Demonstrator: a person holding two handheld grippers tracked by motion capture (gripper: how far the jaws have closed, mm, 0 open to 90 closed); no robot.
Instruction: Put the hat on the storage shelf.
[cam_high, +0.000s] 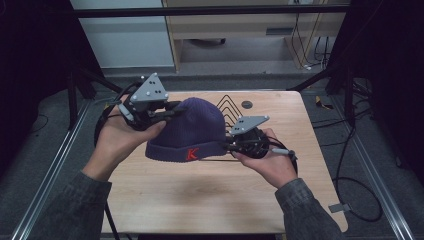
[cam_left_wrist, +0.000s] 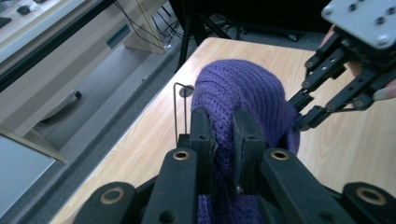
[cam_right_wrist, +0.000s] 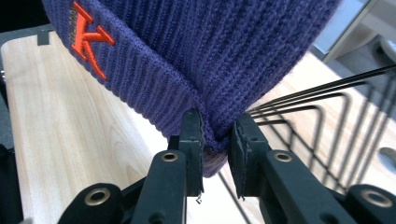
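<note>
A purple knit beanie (cam_high: 192, 131) with a red letter K (cam_high: 192, 153) on its cuff is held above the wooden table (cam_high: 200, 200), stretched between two hand-held grippers; the left gripper (cam_high: 172, 111) is closed on the knit at the crown end, its jaws pinching a fold of fabric as seen in the left gripper view (cam_left_wrist: 223, 135); the right gripper (cam_high: 231, 146) is clamped on the folded cuff edge, the fabric bunched between its jaws in the right gripper view (cam_right_wrist: 215, 144). A black wire rack (cam_high: 229, 111) stands on the table just behind and beneath the beanie, its thin bars running close under the cuff (cam_right_wrist: 299, 100). Probable hazards: each grip takes only a small pinch of stretchy knit, so a pull apart could draw the fabric out of one pair of jaws and let the beanie sag or drop; the loose weave could also snag on the wire rack if lowered carelessly; uneven tension may twist the cuff. Surface: pale wood-grain tabletop, bare apart from the rack and a small dark round inset (cam_high: 246, 104) near the far edge; surroundings: grey floor, aluminium frame rails (cam_high: 55, 165), trailing cables, and light cabinets (cam_high: 250, 30) beyond in a dim room.
</note>
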